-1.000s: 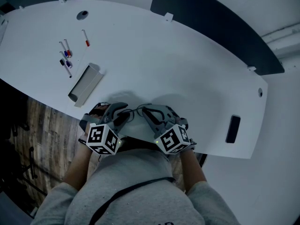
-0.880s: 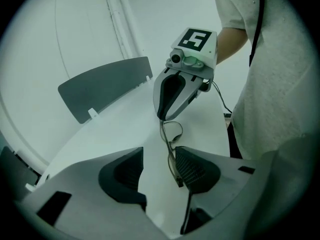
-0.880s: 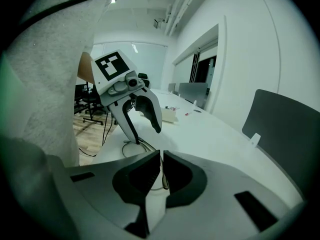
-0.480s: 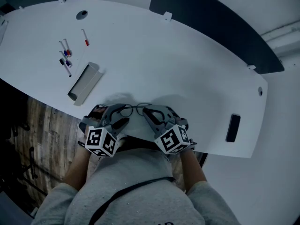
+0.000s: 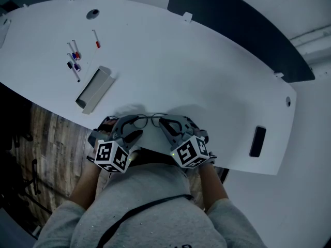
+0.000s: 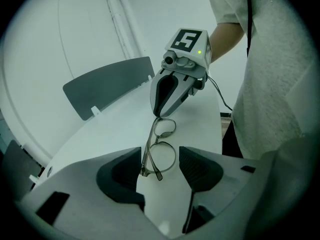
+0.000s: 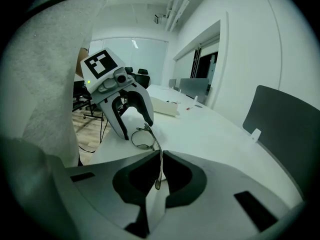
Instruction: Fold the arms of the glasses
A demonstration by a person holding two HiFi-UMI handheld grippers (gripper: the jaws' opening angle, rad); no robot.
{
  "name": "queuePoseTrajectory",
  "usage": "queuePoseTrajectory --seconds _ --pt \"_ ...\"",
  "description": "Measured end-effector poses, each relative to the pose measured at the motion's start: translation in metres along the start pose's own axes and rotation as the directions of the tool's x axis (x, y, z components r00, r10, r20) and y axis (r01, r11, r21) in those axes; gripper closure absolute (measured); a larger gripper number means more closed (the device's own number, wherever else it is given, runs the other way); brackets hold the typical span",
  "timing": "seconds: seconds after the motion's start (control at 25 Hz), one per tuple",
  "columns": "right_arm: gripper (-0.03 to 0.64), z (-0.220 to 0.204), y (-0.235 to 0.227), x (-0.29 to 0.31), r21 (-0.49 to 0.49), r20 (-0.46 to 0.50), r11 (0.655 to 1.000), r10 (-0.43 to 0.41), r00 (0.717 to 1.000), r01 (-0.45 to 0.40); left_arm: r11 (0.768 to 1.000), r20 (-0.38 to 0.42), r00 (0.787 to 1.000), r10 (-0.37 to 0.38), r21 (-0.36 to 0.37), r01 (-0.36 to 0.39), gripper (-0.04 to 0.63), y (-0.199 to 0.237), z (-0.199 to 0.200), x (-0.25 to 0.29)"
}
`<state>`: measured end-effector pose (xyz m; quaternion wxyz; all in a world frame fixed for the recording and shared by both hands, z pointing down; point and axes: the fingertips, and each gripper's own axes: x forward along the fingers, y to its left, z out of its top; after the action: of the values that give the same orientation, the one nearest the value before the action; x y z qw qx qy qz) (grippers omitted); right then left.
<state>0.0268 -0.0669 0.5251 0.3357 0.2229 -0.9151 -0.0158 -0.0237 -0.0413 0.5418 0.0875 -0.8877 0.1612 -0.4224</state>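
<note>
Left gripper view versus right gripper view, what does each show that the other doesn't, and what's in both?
Only the left gripper view shows both round lenses of the glasses, the nearer one between the wide, just-opened jaws of the left gripper. Only the right gripper view shows a thin glasses arm pinched in the shut jaws of the right gripper, and a grey tray far down the table. Both show the glasses, the white table and the person's grey shirt.

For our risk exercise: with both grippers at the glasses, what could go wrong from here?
The right gripper alone pinches the glasses by one thin end; twisting might bend them. The left gripper has just opened its jaws, a lens between them untouched; closing there might squash it.
</note>
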Motion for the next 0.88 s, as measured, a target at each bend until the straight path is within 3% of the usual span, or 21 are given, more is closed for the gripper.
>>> queuePoseTrajectory --seconds 0.48,0.88 --pt "0.586 -0.0047 -0.0001 0.0037 -0.017 -0.019 1.000 -0.026 0.999 0.025 1.000 -0.013 1.000 -0.009 -0.015 0.009 0.342 -0.0065 -0.0056 0.0012" --pt "0.584 0.0037 -0.0002 -0.0021 0.045 0.033 0.995 -0.088 0.996 0.087 1.000 -0.003 1.000 -0.008 -0.019 0.008 0.342 -0.0103 -0.0064 -0.0043"
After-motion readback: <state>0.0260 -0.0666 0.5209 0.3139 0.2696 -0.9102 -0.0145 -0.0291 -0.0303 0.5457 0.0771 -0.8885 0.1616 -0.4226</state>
